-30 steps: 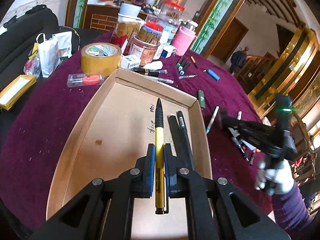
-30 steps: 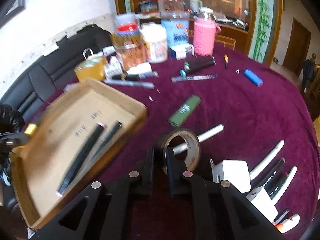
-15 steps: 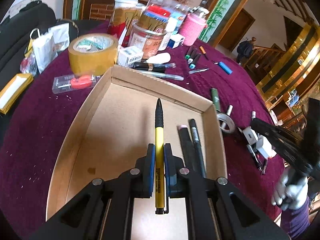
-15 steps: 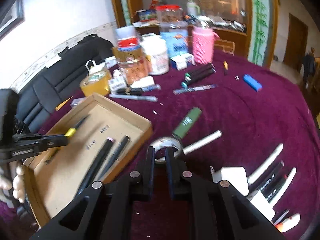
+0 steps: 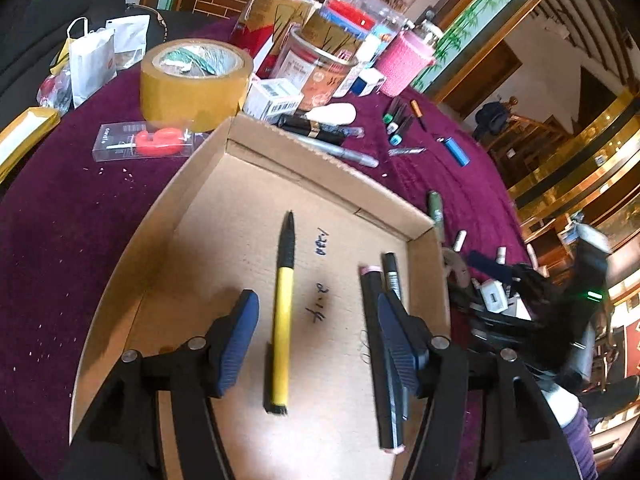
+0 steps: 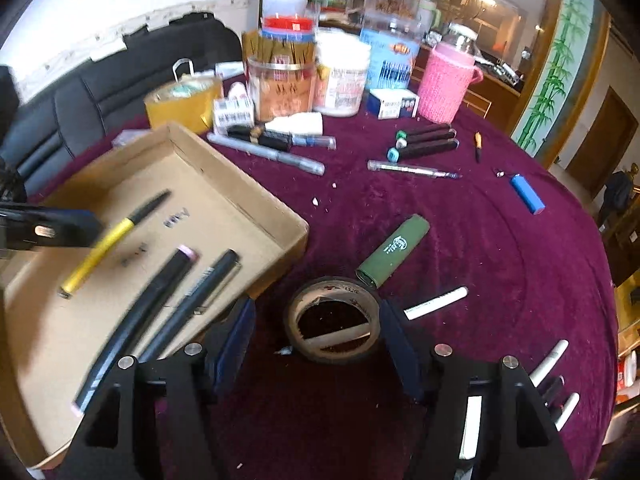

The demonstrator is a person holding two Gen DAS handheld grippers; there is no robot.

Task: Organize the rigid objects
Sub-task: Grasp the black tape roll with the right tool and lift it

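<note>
The yellow pen point(image 5: 282, 328) lies flat on the floor of the cardboard tray point(image 5: 132, 248), and nothing holds it. The left gripper point(image 5: 318, 336) hangs over the tray with its jaws wide apart, one on each side of the pen. The blue pads point(image 5: 236, 340) do not touch it. To the right of the pen, two black pens point(image 5: 384, 344) lie side by side near the tray's right wall. One has a pink tip.

The tray sits on a counter with a dark purple cloth point(image 6: 500, 240). Past the tray's far left corner stands a big roll of tan tape point(image 5: 196, 80), with jars and a pink knit cup point(image 5: 404, 64) behind it.

Just right of the tray, the right gripper point(image 6: 316, 340) has its jaws spread open too. A small dark tape roll point(image 6: 334, 330) lies flat on the cloth between them. The right jaw is very close to the roll, but I cannot tell if it touches. A green tube point(image 6: 394, 250) lies just past the roll, and a white stick point(image 6: 436, 303) lies to the right. Far to the right there is a blue lighter point(image 6: 527, 193).
</note>
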